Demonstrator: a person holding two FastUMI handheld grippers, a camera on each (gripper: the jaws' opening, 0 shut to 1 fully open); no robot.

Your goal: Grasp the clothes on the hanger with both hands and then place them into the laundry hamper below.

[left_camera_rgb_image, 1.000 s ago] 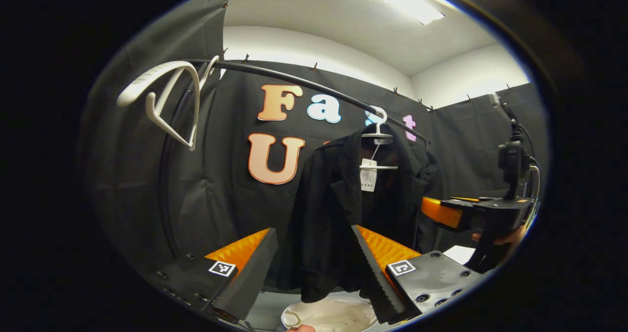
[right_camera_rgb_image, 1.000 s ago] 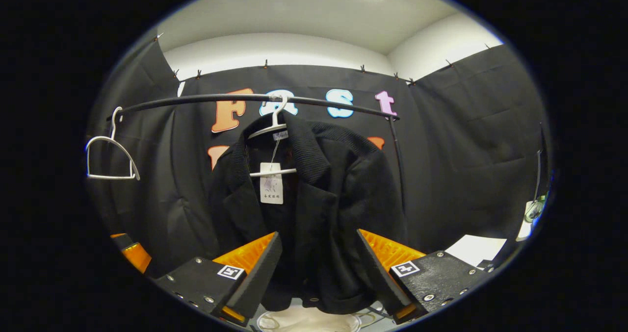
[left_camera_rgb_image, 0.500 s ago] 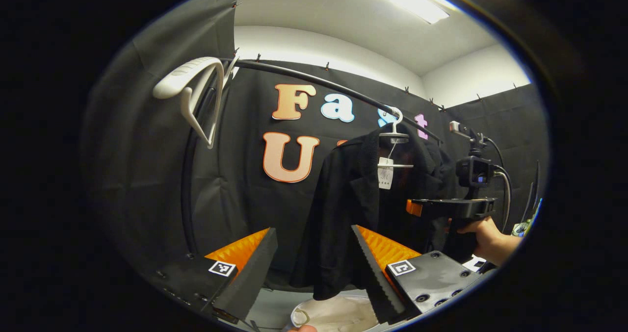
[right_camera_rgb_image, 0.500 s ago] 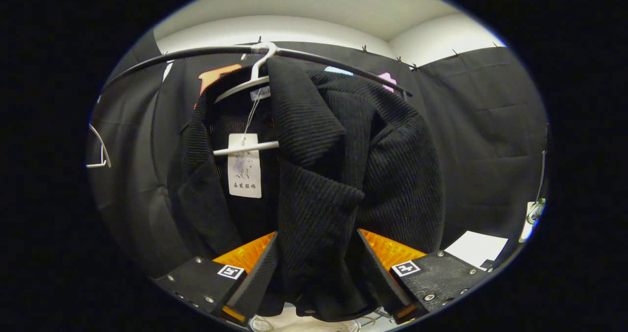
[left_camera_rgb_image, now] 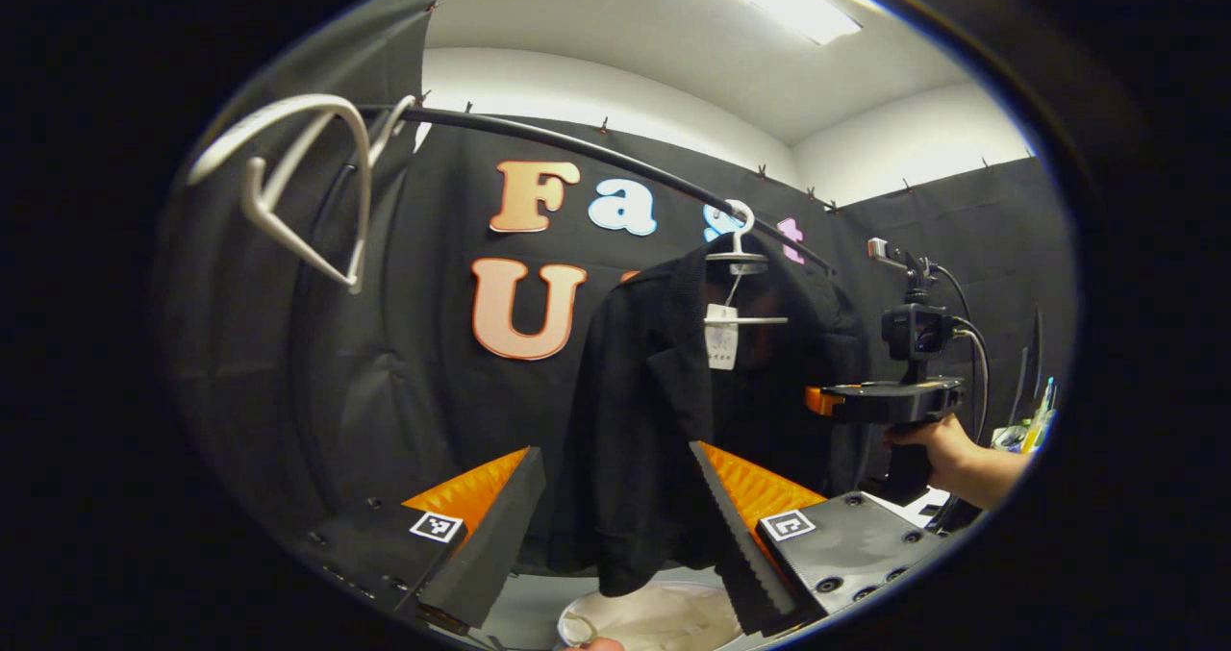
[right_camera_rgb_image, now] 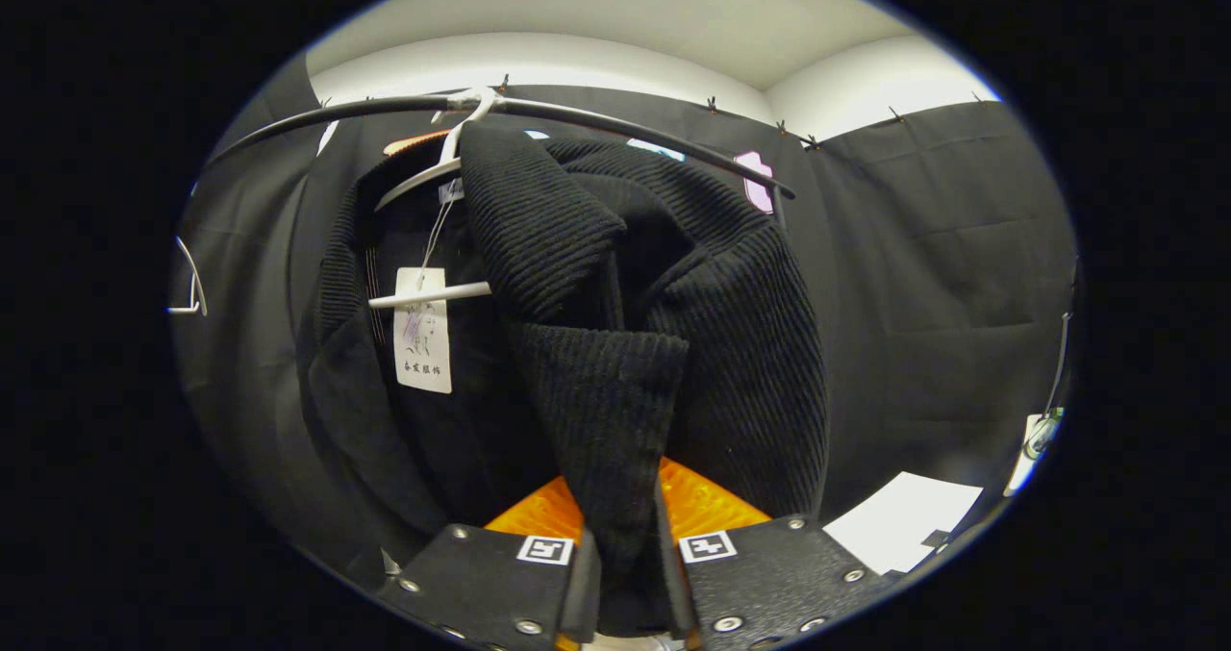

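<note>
Right gripper view: my right tool (right_camera_rgb_image: 627,574) pinches the black jacket's (right_camera_rgb_image: 615,343) front edge on its hanger (right_camera_rgb_image: 433,165); my left tool (left_camera_rgb_image: 615,526) gapes wide, should bite the other lapel before lifting clear toward the hamper (left_camera_rgb_image: 654,617) below

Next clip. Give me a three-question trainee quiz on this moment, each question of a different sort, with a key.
1. True or false: the right tool has both fingers pressed on the front edge of the black jacket.
2. Multiple choice: the left tool is A) shut on the jacket, B) open, short of the jacket, C) shut on the empty white hanger.
3. Fill in: the jacket hangs on a white hanger hooked over the black ____.

Key: 1 true; 2 B; 3 rail.
</note>
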